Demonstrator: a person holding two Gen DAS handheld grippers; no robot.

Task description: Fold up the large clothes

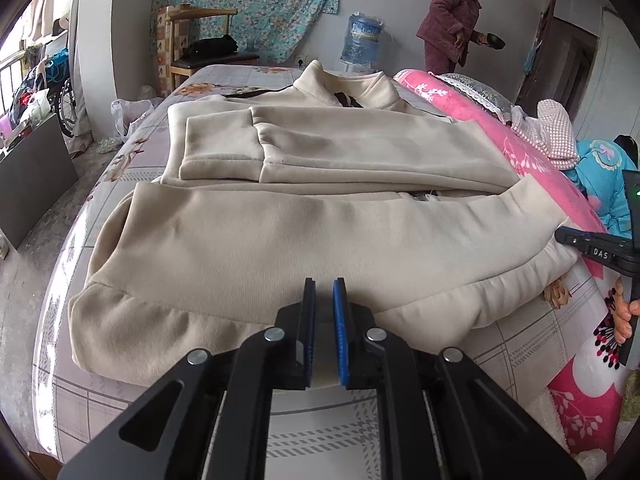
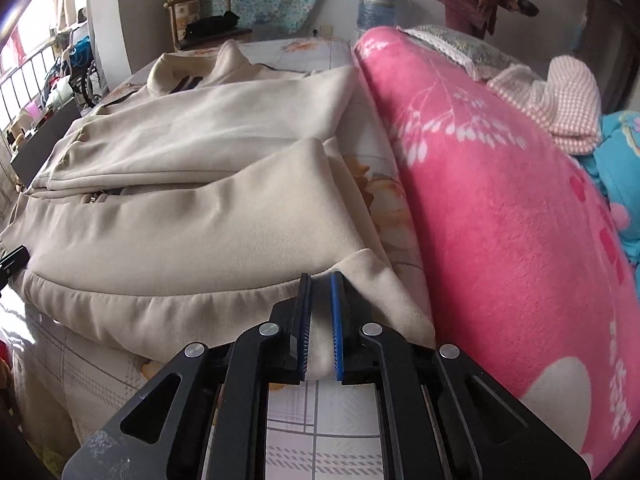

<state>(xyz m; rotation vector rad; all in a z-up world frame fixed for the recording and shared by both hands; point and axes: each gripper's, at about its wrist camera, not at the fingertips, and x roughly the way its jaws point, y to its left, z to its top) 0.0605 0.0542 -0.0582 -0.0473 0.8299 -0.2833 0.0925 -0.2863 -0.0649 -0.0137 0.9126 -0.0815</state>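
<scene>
Left gripper (image 1: 323,280): pointing steeply downward, blue-padded jaws standing nearly together, gripping nothing visible. Right gripper (image 2: 321,276): tilting downward, jaws pinching a cloth hem at the near edge. Hand (image 1: 624,316): fingers wrapping the right gripper's handle.

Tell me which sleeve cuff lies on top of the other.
The cuff nearer the middle of the jacket lies on top; its edge overlaps the other cuff, which sticks out from under it toward the window side.
</scene>
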